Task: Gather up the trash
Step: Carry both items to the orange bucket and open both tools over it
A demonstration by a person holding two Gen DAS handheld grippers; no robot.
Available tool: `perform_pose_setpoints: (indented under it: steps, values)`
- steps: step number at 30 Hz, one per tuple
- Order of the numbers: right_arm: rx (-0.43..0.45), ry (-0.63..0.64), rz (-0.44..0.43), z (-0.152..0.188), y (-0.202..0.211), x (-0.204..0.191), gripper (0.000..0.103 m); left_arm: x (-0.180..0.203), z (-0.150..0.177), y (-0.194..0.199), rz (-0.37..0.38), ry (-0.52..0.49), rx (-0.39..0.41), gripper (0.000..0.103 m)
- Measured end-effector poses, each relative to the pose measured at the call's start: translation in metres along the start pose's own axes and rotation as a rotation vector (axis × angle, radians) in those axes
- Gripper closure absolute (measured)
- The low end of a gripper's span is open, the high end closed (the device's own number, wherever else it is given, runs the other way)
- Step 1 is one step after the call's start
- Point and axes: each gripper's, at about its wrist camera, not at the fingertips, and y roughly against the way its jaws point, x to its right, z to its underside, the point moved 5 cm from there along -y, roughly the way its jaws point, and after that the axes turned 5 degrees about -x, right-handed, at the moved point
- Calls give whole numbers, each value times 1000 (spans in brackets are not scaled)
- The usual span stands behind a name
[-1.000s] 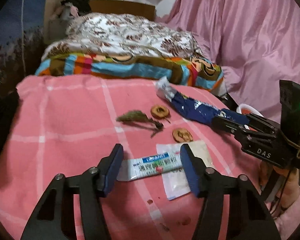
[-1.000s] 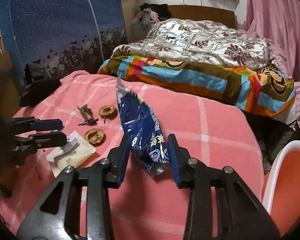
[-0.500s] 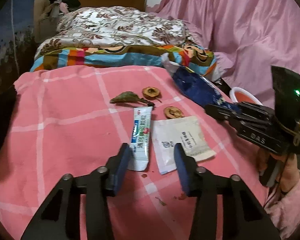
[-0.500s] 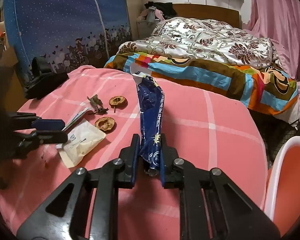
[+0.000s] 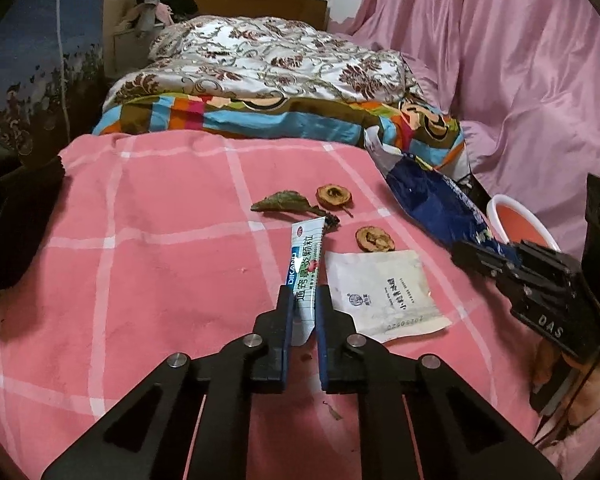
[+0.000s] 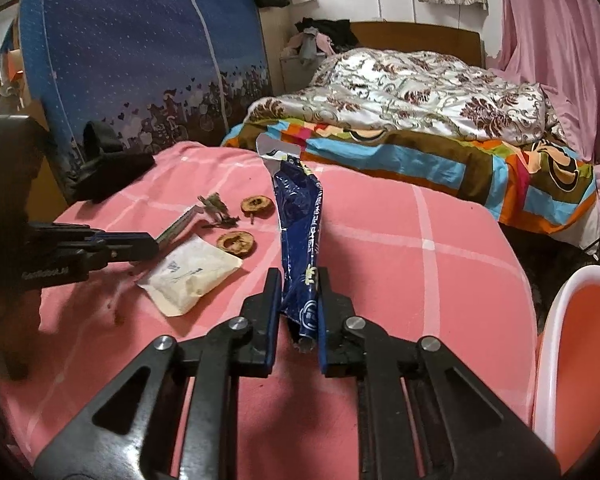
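The left gripper [image 5: 302, 308] is pressed shut on the near end of a white and green sachet [image 5: 306, 264], low in the middle of the frame. The right gripper [image 6: 298, 296] is clamped on a crumpled blue snack bag [image 6: 300, 232] (its torn top points toward the bed). Both lie over the pink checked surface [image 5: 160, 240]. A white packet [image 5: 380, 292], two dried fruit slices [image 5: 334, 196] and a leaf [image 5: 284, 202] rest just beside the sachet. A pink bin [image 6: 580, 360] stands at the lower right.

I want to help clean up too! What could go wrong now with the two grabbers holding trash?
The left gripper pinches only the end of the thin sachet, so it might slip out. The long blue wrapper in the right gripper may flop and miss the basin.
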Motion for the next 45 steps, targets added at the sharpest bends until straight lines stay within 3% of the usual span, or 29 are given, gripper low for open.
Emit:
perform_pose_setpoints:
  steps: [6,13,24,31,36,45]
  values:
    - [77,-6,-8,-1,18,-4,80,5,-2,15,30,41,49,100]
    - [175,5,7,-4,42,-6,80,24,-5,37,-20,3,144,101]
    - [504,-2,107,-13,127,9,80,87,-21,99,82,-72,469,101]
    - [683,-35,251,-3,192,34,80,148,-30,128,125,-172,643,101]
    - [731,-82,330,13,226,57,80,195,-31,141,173,-263,730,101]
    - [695,-176,432,42,253,101,80,267,-34,122,260,-384,709,101]
